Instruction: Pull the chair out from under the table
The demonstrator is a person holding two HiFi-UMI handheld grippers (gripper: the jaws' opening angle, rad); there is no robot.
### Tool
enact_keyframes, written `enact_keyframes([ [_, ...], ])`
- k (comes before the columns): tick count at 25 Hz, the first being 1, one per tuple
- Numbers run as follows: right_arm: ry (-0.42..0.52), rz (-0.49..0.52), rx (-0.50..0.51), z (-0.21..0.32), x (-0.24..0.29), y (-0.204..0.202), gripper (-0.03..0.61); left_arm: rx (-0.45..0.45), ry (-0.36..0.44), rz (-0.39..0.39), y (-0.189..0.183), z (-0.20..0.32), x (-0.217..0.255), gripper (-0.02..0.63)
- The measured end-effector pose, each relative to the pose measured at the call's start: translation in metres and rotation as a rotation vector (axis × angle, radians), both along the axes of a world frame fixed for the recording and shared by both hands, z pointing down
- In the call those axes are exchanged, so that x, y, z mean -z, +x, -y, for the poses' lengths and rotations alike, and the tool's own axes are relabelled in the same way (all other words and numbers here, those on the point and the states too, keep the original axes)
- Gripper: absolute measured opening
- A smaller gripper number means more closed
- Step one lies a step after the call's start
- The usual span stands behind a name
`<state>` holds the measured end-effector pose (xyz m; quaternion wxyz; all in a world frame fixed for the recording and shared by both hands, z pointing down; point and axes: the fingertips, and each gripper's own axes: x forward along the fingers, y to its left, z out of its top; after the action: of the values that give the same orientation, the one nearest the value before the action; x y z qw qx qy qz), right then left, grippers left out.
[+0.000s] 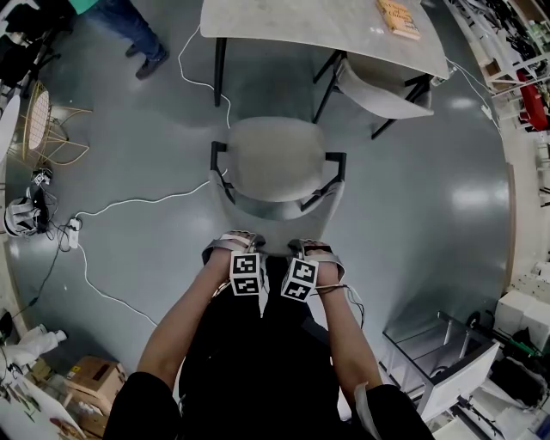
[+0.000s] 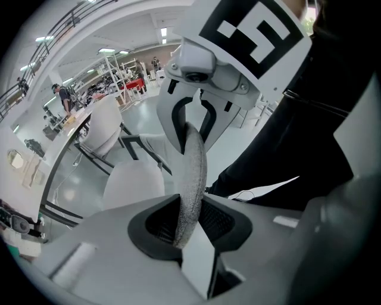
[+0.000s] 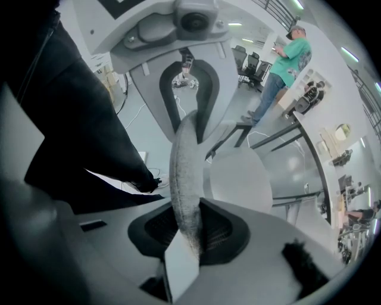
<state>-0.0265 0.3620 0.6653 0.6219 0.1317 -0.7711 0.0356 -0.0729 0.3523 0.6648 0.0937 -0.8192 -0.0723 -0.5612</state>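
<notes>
A grey padded chair (image 1: 277,159) with black arms stands on the floor, clear of the pale table (image 1: 301,21) behind it. Both grippers come down on the top rim of its backrest (image 1: 277,210), close together. My left gripper (image 1: 234,249) is shut on the rim toward its left, and the speckled fabric edge (image 2: 193,173) runs between its dark ribbed pads (image 2: 159,223). My right gripper (image 1: 314,253) is shut on the same rim just to the right, the edge (image 3: 183,173) pinched between its pads (image 3: 217,229). Beyond each set of jaws lies the seat (image 2: 134,181) (image 3: 238,179).
A second chair (image 1: 378,86) is tucked under the table's right end, and an orange book (image 1: 398,17) lies on the top. A person (image 1: 129,26) stands at the far left. White cables (image 1: 129,204) trail over the floor; a wicker chair (image 1: 39,120) stands left, a metal rack (image 1: 438,352) near right.
</notes>
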Motion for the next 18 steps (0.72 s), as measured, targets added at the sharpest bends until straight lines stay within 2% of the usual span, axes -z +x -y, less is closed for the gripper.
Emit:
enact_keyframes([
  [4, -0.033, 0.029, -0.045, -0.003, 0.0, 0.0, 0.113, 0.017, -0.008, -0.017, 0.0, -0.001, 0.0, 0.11],
  [7, -0.042, 0.025, -0.036, -0.002, 0.005, 0.001, 0.136, 0.046, 0.0, -0.032, -0.001, 0.0, 0.001, 0.118],
  [11, -0.037, 0.038, -0.031, -0.004, 0.022, 0.006, 0.155, 0.071, -0.022, -0.016, -0.002, 0.001, 0.002, 0.129],
  [18, 0.005, 0.151, -0.165, 0.01, 0.066, 0.023, 0.161, 0.163, -0.101, -0.052, -0.017, 0.002, 0.024, 0.133],
])
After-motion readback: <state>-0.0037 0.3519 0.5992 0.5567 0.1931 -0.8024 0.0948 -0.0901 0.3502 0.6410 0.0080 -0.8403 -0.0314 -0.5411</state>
